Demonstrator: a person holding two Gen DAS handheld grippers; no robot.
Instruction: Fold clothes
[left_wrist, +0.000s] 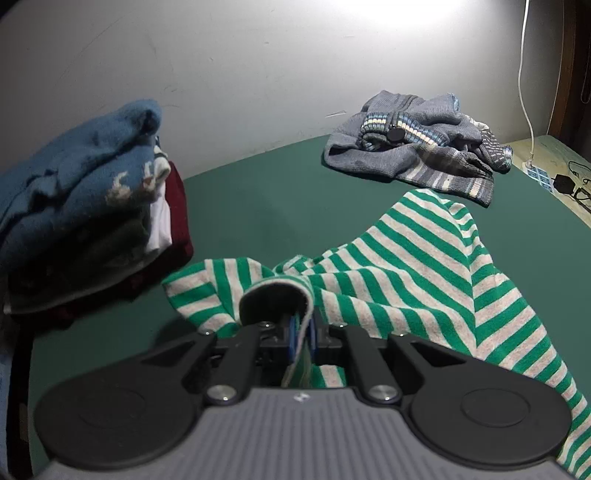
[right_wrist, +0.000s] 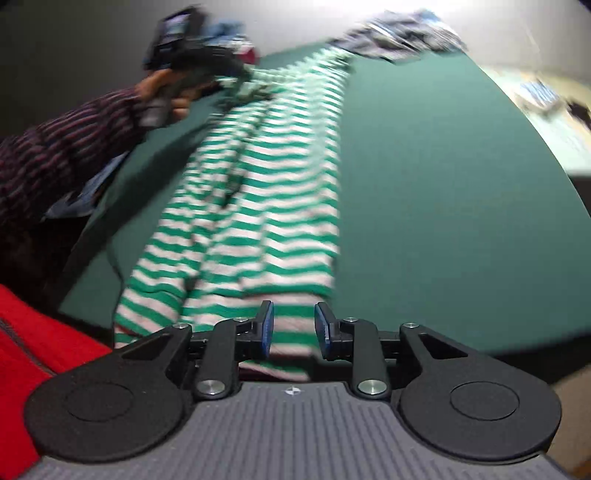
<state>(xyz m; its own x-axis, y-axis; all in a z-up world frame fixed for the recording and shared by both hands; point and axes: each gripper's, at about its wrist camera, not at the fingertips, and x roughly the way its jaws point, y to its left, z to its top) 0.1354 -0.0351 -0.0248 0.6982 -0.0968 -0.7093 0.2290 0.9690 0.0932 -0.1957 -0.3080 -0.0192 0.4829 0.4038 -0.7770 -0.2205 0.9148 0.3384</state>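
On the green table (left_wrist: 258, 192), the green-and-white striped shirt (left_wrist: 424, 280) lay stretched lengthwise, rumpled at its far end. Left gripper (left_wrist: 302, 338) was clamped on a folded edge of the shirt, cloth pinched between its blue pads (left_wrist: 292, 334). Right gripper (right_wrist: 293, 326) hovered over the near hem, jaws parted, holding nothing. Far left stood a stack of folded clothes (left_wrist: 88, 206); far right, a crumpled grey-blue sweater (left_wrist: 417, 147). Right-wrist view was motion-blurred.
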